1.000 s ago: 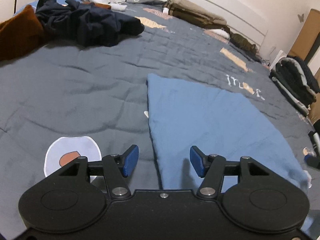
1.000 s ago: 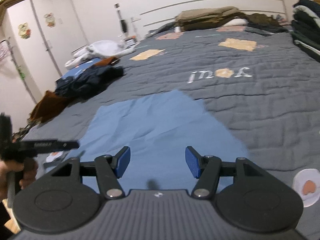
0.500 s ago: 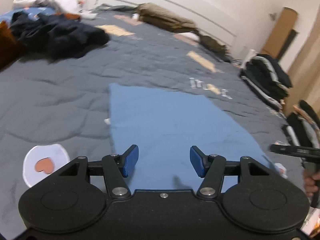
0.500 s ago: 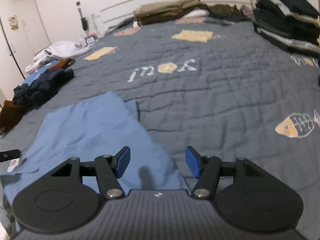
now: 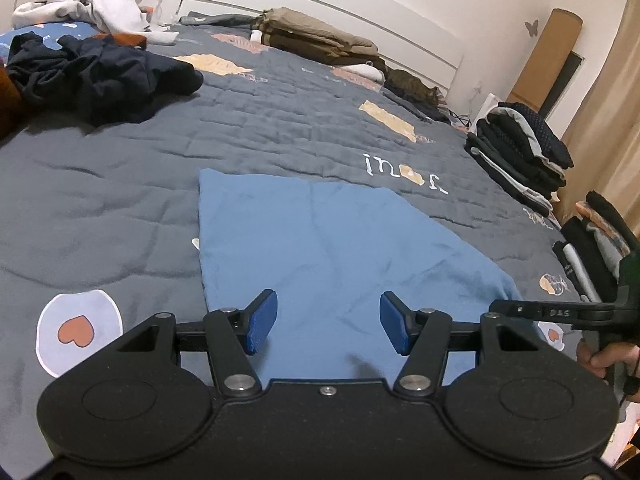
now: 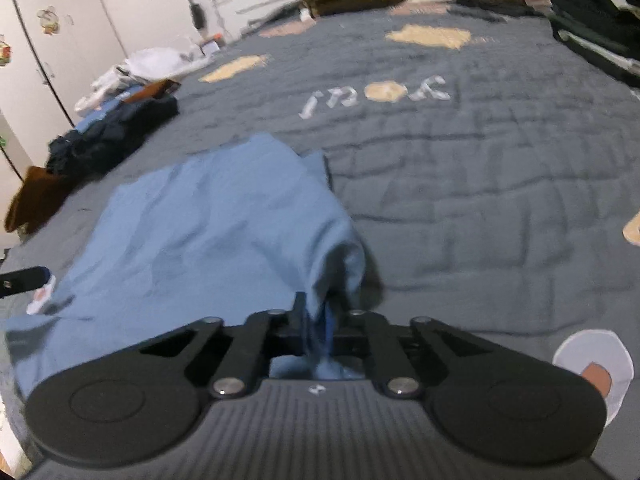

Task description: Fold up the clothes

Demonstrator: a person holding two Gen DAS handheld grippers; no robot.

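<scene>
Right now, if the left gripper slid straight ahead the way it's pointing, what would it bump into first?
Most likely the flat light-blue cloth garment spread on the grey quilted bedspread. The left gripper hangs open just above the garment's near end and tilts downward, so its fingers would probably meet that fabric first, though depth is hard to judge.

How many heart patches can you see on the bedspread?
2. One heart patch lies left of the blue cloth; another heart patch sits by its right corner. Clothes may hide more.
</scene>
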